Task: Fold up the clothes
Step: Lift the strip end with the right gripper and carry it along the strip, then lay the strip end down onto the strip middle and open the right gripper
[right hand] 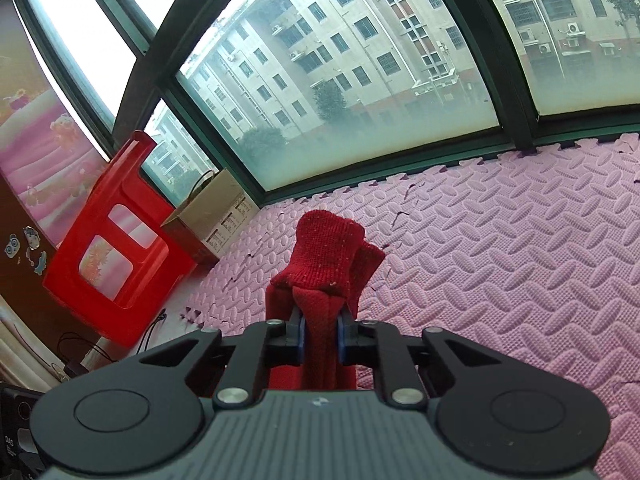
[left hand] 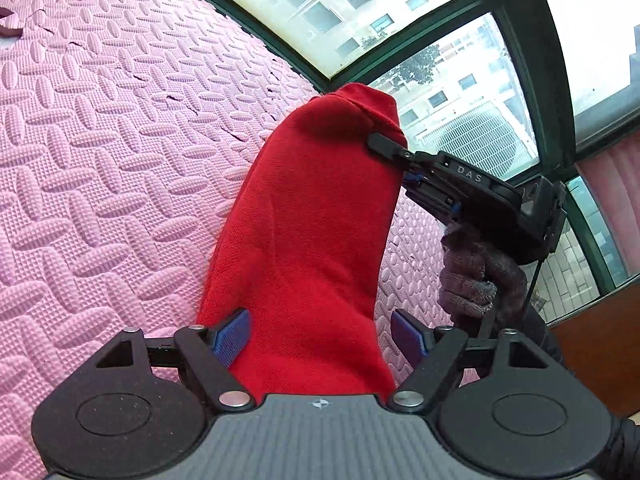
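Red garment [left hand: 304, 240]: 1, pinched by right hand-held gripper [right hand: 320, 338]; left hand-held gripper [left hand: 320, 336] apart.

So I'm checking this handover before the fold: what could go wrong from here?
The left gripper stands open around the red garment, so only the right gripper grips it, near the ribbed cuff; that bunched pinch could slip. Fabric draped over the left body may snag or be clamped unevenly.
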{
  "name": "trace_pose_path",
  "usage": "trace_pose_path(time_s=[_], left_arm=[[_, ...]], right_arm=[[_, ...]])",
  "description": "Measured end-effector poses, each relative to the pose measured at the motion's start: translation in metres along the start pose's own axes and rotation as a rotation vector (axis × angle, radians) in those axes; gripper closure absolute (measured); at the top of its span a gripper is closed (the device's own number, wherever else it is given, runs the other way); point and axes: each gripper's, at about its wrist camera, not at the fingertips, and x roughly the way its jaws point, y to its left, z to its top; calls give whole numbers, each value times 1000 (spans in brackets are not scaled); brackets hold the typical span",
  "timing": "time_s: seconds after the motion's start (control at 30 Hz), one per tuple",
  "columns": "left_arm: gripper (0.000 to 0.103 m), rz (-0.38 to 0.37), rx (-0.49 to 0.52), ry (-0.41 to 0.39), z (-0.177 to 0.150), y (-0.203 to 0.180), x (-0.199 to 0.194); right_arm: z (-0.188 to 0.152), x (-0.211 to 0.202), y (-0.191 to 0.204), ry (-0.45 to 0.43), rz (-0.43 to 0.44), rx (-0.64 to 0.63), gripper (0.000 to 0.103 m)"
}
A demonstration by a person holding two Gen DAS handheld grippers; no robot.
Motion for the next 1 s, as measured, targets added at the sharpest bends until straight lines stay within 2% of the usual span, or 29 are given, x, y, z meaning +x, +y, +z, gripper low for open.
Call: trace_pose_path(time_s=[0.23, 0.43, 0.73, 1.0], left_arm=[[22, 62, 12, -102, -13, -2, -56], [22, 103, -26, -187, -27, 7, -104], [22, 149, -76, -246, -59, 23, -153], [22, 162, -96, -265, -80, 29, -176]], right_arm=[[-2, -45, 45, -56, 33, -87, 91], [-39, -85, 101, -37, 80, -240, 91], [-95, -145, 183, -8, 151, -470, 91], [-175, -158, 218, 87, 171, -730, 91]])
